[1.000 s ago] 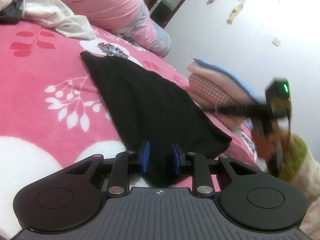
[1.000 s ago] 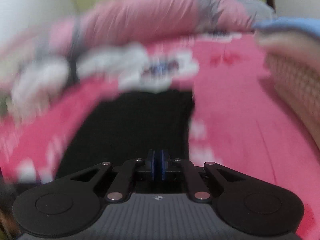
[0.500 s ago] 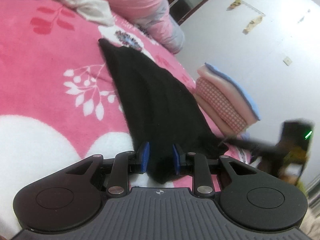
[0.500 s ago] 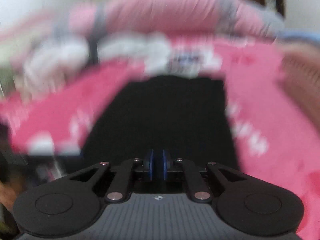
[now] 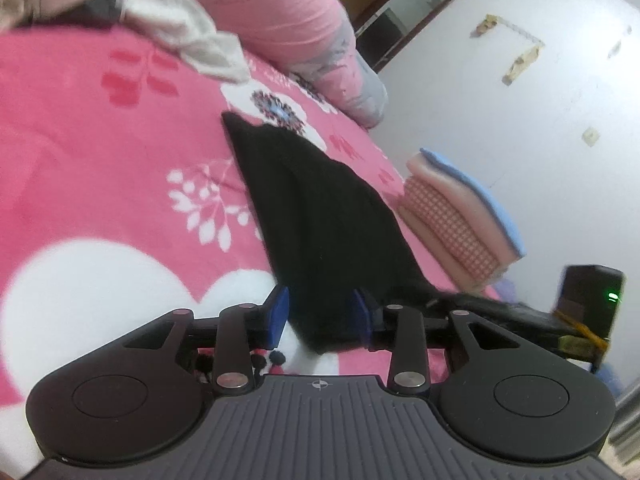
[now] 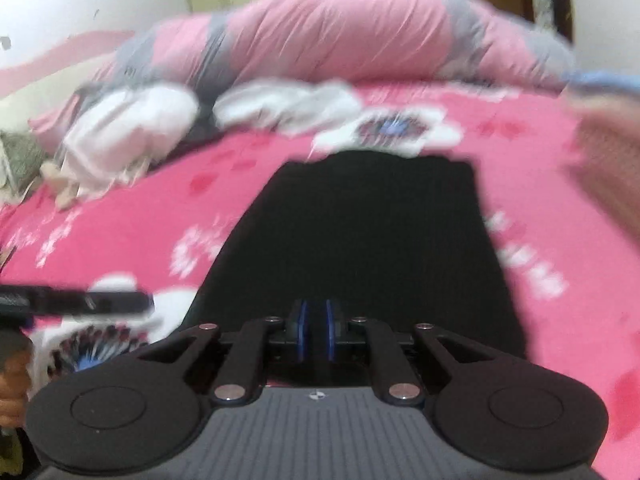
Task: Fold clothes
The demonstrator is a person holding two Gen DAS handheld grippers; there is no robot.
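Pink blanket (image 5: 100,152) with white hearts and flowers covers the bed you are working on, with a rolled pink and grey quilt (image 6: 340,36) along its far edge and white walls behind. Nothing you could call a container shows in either view; a stack of folded clothes (image 5: 460,216) sits at the bed's edge, and crumpled white clothes (image 6: 132,128) lie against the quilt. Your black garment (image 5: 320,216) lies flat on the blanket as a long dark strip running away from both grippers. Its near corner sits between the fingers of your left gripper (image 5: 320,314), whose jaws have just been opening: a gap shows beside the left blue pad, so the cloth is loose there. Your right gripper (image 6: 316,330) stands nearly closed, its narrow slot dark with the garment's near edge.
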